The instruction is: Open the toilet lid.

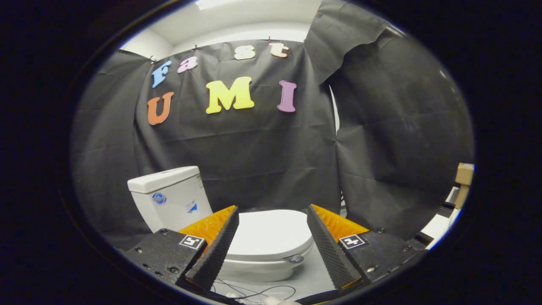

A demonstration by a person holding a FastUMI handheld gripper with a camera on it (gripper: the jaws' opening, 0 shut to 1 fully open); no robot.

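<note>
The toilet lid (271, 233) lies shut just ahead of the tank (169, 197). The gripper (273, 237) hangs short of it, fingers spread wide. Looks like stiff, slick, light plastic; the front lip seems the best hold.

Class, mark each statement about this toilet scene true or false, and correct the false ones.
1. The toilet lid is down. True.
2. The gripper is shut on the lid. False: its fingers are spread apart, touching nothing, with the lid beyond them.
3. The tank stands behind the lid, against the black cloth wall. True.
4. The tank has no cover. False: its cover is in place.
5. Thin cables lie on the floor below the bowl. True.
</note>
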